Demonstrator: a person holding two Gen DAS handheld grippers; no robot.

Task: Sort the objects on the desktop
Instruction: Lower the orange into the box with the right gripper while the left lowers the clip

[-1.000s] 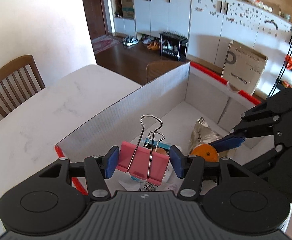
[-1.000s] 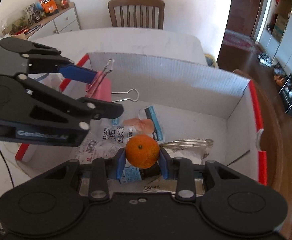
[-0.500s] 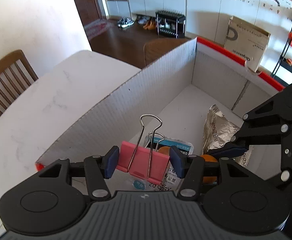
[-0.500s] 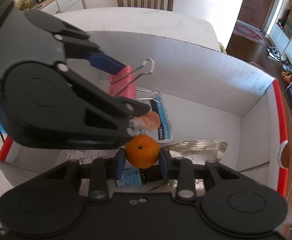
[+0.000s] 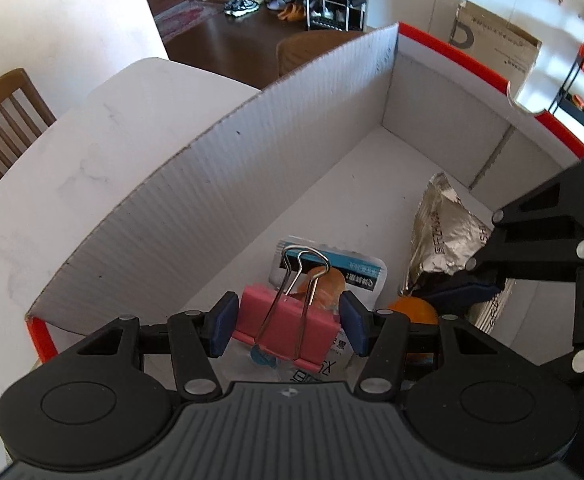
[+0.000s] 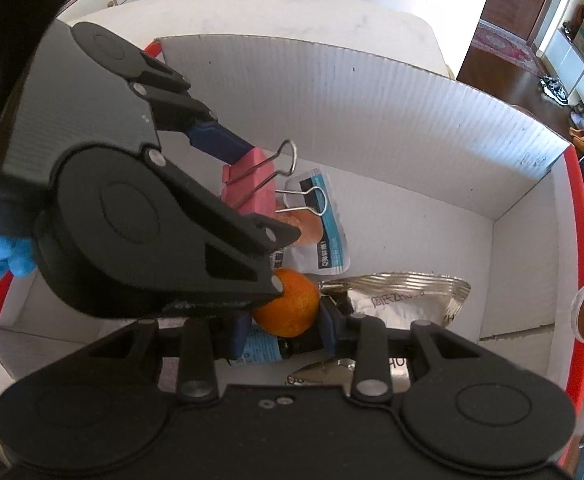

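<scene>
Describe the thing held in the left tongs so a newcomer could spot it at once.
Find the white cardboard box with red edges. Over its floor, the left tongs clamp a binder clip. It is the only pink thing there, with two silver wire handles.

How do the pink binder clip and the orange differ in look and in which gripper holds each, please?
The pink binder clip is flat-sided with wire handles; the orange is round. The left gripper holds the clip, the right gripper the orange. Both hang over the cardboard box.
</scene>
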